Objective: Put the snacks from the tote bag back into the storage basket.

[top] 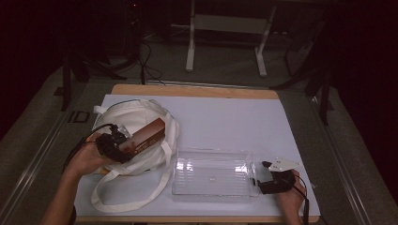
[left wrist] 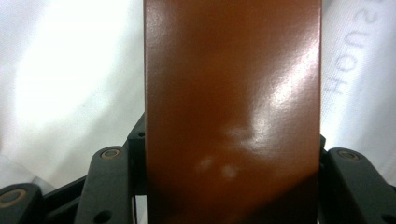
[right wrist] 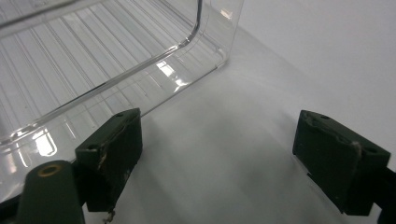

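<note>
The left gripper (top: 123,145) is clamped on one end of a brown box (top: 148,135), jaws tight against both long sides as the left gripper view shows it, w/ the glossy box (left wrist: 232,107) running straight up between them. In the high view the box lies angled across the mouth of a white tote bag (top: 136,117) at the table's left, its far end pointing up-right, the held end over the bag's near edge. Can't tell if it is being lifted out or pushed in; since a clear plastic bin (top: 211,176) sits empty just right of the bag, the likely step is carrying the box out & over to it. The right gripper (top: 266,174) rests on the white table cover (top: 263,122) at the bin's right end, jaws wide apart, nothing between them; the right gripper view puts the bin wall (right wrist: 116,60) just beyond its one jaw, not touching. To do it well: keep the squeeze firm, as the grip is at one end only & the glossy card looks slippery, so the far end will want to sag. Lift enough to clear the bag fabric & the strap (top: 126,197) looped in front before swinging right. Bring the box in level over the bin rim, lower flat, then let go. The right gripper could steady the bin if it slides.
</note>
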`<state>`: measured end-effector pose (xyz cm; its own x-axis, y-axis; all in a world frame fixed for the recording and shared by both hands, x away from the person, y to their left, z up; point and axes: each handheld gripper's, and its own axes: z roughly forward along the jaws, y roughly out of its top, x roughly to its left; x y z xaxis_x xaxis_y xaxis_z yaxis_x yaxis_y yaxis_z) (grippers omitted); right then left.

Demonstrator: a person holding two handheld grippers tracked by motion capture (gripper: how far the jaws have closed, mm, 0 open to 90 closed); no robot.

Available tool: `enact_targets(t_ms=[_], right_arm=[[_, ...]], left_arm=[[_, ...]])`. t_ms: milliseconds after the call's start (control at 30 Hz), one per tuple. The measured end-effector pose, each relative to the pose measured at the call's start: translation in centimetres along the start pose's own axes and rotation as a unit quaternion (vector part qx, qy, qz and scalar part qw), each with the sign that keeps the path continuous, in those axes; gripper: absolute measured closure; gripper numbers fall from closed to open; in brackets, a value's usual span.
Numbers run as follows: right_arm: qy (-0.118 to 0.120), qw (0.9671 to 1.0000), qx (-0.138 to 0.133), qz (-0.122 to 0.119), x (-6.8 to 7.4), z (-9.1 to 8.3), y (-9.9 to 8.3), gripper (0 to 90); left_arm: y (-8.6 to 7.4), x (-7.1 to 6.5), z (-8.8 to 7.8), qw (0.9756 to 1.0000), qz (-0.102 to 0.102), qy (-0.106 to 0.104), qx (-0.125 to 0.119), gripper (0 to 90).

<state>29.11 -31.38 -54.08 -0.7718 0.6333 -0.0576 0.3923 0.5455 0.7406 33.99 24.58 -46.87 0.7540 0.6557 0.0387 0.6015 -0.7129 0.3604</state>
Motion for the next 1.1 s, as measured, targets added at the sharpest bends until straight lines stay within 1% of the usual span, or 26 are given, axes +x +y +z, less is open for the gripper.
enact_targets(t_ms=[200,333,400,600,767,867,1000,1100], right_arm=[[0.0,1.0,0.001,0.0,0.0,0.0,0.0,15.7],[0.0,1.0,0.001,0.0,0.0,0.0,0.0,15.7],[0.0,1.0,0.0,0.0,0.0,0.0,0.0,15.7],[0.0,1.0,0.0,0.0,0.0,0.0,0.0,15.7],[0.0,1.0,0.0,-0.001,0.0,0.0,0.0,15.7],[0.0,1.0,0.0,-0.001,0.0,0.0,0.0,15.7],[0.0,1.0,0.0,-0.001,0.0,0.0,0.0,15.7],[-0.001,1.0,0.0,-0.001,0.0,0.0,0.0,15.7]], left_arm=[[-0.3,0.0,-0.9,0.9999,0.009,0.002,-0.008,44.0],[-0.7,0.2,-1.6,0.9997,0.007,-0.002,-0.024,44.0],[-0.8,0.2,-2.0,0.9996,0.009,0.0,-0.028,44.0],[-1.0,-0.2,-3.3,0.9988,0.021,0.006,-0.044,44.0],[-0.8,-0.5,-4.0,0.9985,0.031,0.011,-0.044,43.9],[-0.9,-0.6,-4.3,0.9982,0.031,0.011,-0.05,44.0],[-1.0,-0.6,-4.6,0.998,0.033,0.014,-0.052,44.0],[-1.1,-0.5,-5.0,0.9976,0.032,0.014,-0.06,43.9]])
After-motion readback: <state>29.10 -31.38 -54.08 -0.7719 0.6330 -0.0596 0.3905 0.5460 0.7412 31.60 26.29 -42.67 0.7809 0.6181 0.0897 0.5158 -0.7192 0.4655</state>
